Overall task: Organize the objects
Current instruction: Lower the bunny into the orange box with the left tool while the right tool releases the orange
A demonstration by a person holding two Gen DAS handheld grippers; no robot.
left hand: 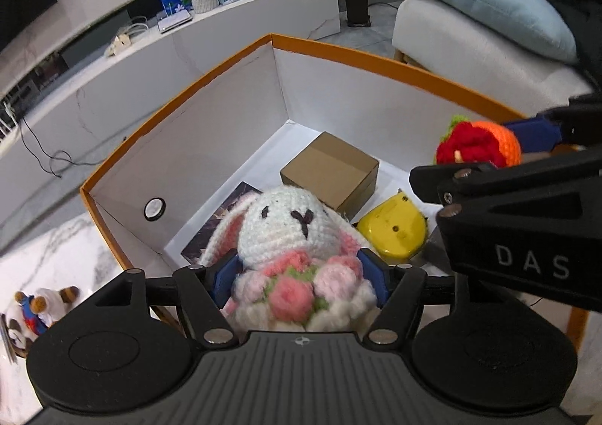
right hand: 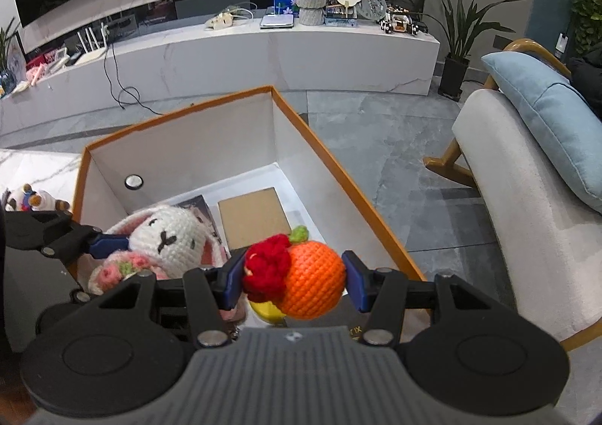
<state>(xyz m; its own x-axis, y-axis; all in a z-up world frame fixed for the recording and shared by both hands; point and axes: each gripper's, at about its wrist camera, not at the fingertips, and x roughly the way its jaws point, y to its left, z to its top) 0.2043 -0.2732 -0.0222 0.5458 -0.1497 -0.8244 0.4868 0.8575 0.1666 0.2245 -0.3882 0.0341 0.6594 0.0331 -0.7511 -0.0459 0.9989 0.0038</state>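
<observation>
Crowding is the risk: both tools hang over the box (right hand: 320, 146). Left tool (left hand: 299, 276) has the bunny (left hand: 289, 225) between loosening pads; right tool (right hand: 295, 280) clamps the orange (right hand: 312, 280). Dropped together, they could collide or land on the yellow thing (left hand: 393, 233).

Matte black handheld grippers, blue pads

The left gripper (left hand: 301, 274) and right gripper (right hand: 293, 280) share ribbed grey bodies, silver pivot screws, round black discs; white "DAS" lettering.
</observation>
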